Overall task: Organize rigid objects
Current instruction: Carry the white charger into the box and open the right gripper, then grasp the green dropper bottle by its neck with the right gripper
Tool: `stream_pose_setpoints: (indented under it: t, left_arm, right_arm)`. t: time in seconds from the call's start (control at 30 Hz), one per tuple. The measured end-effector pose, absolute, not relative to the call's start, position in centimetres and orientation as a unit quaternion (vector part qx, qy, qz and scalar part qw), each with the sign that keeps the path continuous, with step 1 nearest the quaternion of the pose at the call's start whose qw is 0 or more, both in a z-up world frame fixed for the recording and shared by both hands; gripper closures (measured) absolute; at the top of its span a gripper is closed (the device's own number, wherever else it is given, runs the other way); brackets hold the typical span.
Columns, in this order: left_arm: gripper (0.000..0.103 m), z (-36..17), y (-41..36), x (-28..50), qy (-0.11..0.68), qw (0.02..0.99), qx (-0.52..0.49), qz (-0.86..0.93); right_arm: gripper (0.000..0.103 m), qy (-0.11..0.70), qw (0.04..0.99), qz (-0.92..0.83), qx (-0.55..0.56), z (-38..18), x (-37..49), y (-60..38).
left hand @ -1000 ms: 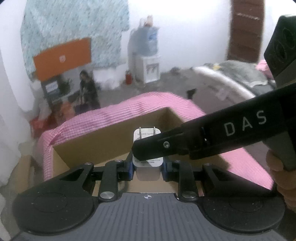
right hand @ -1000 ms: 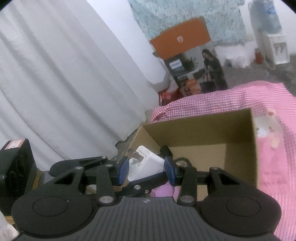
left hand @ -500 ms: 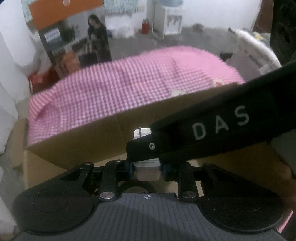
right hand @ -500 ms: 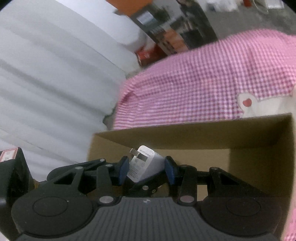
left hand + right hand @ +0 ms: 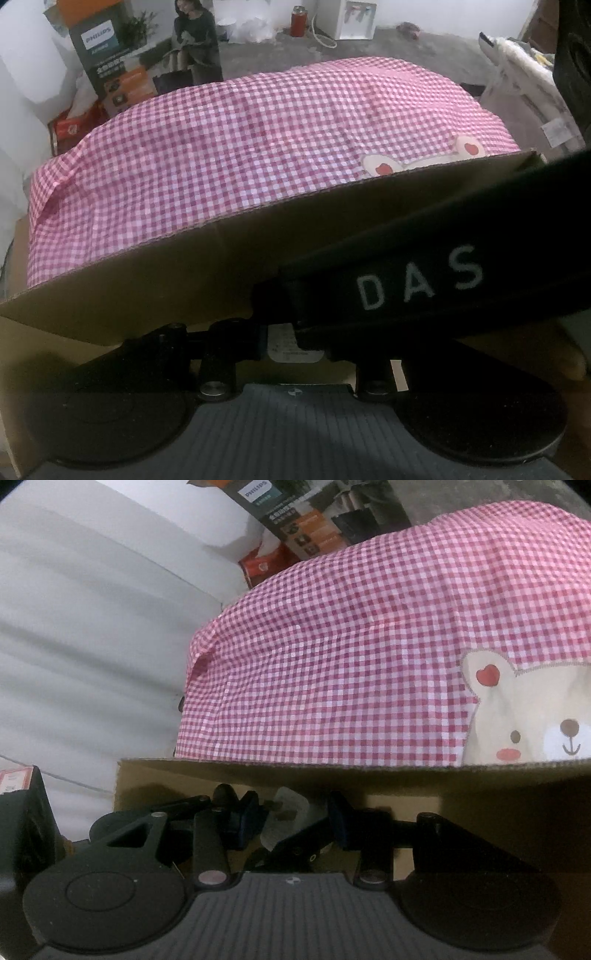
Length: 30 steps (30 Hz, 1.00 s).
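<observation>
A small white charger plug (image 5: 291, 350) sits between the pads of my left gripper (image 5: 295, 332), low inside an open cardboard box (image 5: 147, 280). The left jaws are opening, with no gap showing beside the plug. The black finger (image 5: 406, 280) of my right gripper, marked DAS, lies across the plug's top. In the right wrist view the same plug (image 5: 291, 801) stands tilted between the blue pads of my right gripper (image 5: 295, 819), which is shut on it. The left gripper's finger (image 5: 295, 845) crosses beneath. The box wall (image 5: 480, 794) rises just ahead.
A pink gingham cloth (image 5: 258, 147) with a bear patch (image 5: 535, 716) covers the table behind the box. A tall printed carton (image 5: 110, 48) stands on the floor beyond. White curtain (image 5: 74, 627) hangs at the left. A hand (image 5: 554, 354) shows at the right.
Both grippers have sunk together with the plug into the box and tipped downward. The far box wall now stands above the fingertips, and the plug lies in shadow.
</observation>
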<state>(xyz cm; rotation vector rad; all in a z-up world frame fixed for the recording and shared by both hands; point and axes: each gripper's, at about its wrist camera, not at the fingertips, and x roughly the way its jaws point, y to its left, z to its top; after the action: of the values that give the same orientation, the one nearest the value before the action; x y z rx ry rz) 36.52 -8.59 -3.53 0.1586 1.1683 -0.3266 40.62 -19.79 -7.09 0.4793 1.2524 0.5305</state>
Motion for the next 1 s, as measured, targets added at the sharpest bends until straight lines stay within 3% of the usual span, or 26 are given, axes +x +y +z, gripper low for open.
stream_pose_setpoints:
  t: [0.07, 0.13, 0.2, 0.4, 0.7, 1.0]
  left_arm:
    - [0.068, -3.2, -8.6, 36.6, 0.547, 0.82, 0.075, -0.154]
    - [0.053, -2.4, -8.5, 36.2, 0.541, 0.823, 0.077, -0.157]
    - [0.032, -1.2, -8.5, 35.4, 0.528, 0.829, 0.084, -0.164]
    - [0.013, 3.9, -6.9, 31.5, 0.475, 0.858, 0.113, -0.16]
    - [0.0, 10.5, -2.4, 21.2, 0.373, 0.906, 0.09, -0.179]
    - [0.0, 6.5, -3.9, 10.3, 0.348, 0.901, 0.068, -0.252]
  right_arm:
    - [0.058, 0.572, 0.755, 0.241, 0.213, -6.8, 40.4, -19.7]
    - [0.057, 0.566, 0.761, 0.242, 0.207, -6.2, 40.2, -19.6]
    - [0.056, 0.554, 0.769, 0.245, 0.204, -5.1, 39.6, -19.9]
    - [0.047, 0.48, 0.809, 0.261, 0.215, 1.0, 34.5, -23.0]
    - [0.028, 0.355, 0.862, 0.283, 0.228, 7.1, 20.9, -27.6]
    - [0.028, 0.351, 0.857, 0.266, 0.268, 2.6, 10.7, -28.3]
